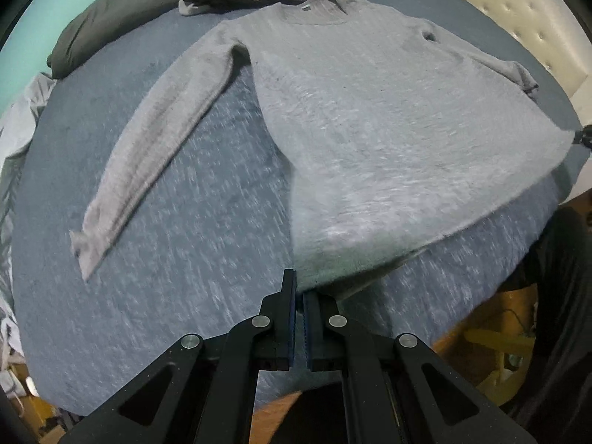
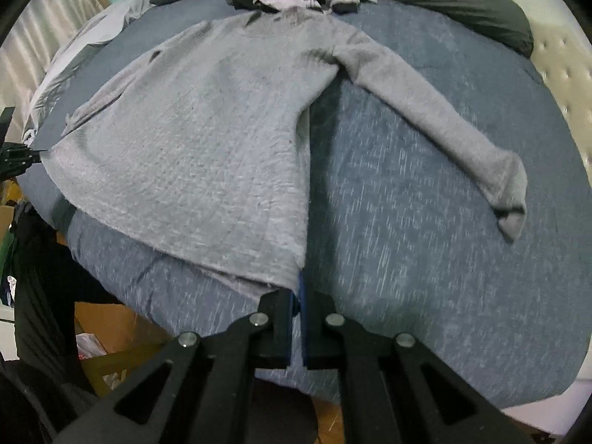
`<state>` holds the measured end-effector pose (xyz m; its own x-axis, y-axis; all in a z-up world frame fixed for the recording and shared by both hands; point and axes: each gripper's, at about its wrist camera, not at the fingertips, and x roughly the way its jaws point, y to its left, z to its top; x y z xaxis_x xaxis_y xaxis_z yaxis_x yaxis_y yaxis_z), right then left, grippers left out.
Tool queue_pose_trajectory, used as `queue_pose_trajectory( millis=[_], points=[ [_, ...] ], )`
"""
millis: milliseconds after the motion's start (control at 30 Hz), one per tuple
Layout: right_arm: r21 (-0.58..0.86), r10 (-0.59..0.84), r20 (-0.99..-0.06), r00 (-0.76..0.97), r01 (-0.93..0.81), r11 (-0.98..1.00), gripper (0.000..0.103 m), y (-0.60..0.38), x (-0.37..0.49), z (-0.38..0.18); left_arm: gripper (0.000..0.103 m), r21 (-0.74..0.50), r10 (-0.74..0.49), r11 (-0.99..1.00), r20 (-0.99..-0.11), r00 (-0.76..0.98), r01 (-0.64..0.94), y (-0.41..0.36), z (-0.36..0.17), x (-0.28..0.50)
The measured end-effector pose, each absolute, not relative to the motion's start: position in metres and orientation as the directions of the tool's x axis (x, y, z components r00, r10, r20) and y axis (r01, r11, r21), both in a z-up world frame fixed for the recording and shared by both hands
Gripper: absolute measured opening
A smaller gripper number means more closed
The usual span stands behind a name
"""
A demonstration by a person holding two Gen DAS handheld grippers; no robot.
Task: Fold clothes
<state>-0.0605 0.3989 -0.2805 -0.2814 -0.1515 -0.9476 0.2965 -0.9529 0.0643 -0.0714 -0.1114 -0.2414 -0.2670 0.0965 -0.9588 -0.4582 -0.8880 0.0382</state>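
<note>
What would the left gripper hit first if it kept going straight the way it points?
The left gripper, shut on the grey sweater's hem corner, points steeply down; straight ahead lies that lifted hem, then the blue bedspread beneath. Depth is unclear.

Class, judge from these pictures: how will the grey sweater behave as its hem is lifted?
Probably floppy: the sweater sags between both tongs. Likely light, as pinched corners raise the hem. Its fuzzy knit should grip, not slip.

Grey knit sweater (image 1: 370, 129), long-sleeved, spread front-up on the blue bed cover with the neckline at the far side. One sleeve (image 1: 155, 155) extends diagonally, flat on the cover. The near hem (image 2: 207, 255) is raised at both corners, its edge lifted clear of the cover.
</note>
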Motion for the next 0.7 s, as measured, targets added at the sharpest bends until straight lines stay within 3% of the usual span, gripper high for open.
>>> queue_pose_trajectory(
  millis=[233, 333, 400, 533, 700],
  points=[
    [0.085, -0.157, -0.962, -0.223, 0.303, -0.949, 0.002, 0.396, -0.036, -0.315, 0.004, -0.017, 0.133, -0.885, -0.967, -0.217, -0.466, -0.108, -0.273, -0.063],
    [0.101, -0.175, -0.961, -0.215, 0.316, -0.944, 0.003, 0.391, -0.035, -0.324, 0.009, -0.05, 0.156, -0.88, -0.97, -0.188, -0.472, -0.103, -0.283, -0.059],
    [0.108, -0.182, -0.961, -0.209, 0.321, -0.941, 0.019, 0.391, -0.034, -0.324, 0.012, -0.064, 0.16, -0.88, -0.973, -0.167, -0.471, -0.108, -0.283, -0.057],
    [0.117, -0.184, -0.969, -0.165, 0.352, -0.929, 0.022, 0.398, -0.029, -0.319, 0.02, -0.084, 0.169, -0.899, -0.972, -0.164, -0.43, -0.131, -0.275, -0.061],
    [0.127, -0.204, -0.956, -0.212, 0.325, -0.937, 0.028, 0.413, -0.048, -0.3, 0.022, -0.08, 0.179, -0.925, -0.954, -0.239, -0.371, -0.145, -0.26, -0.093]
  ],
)
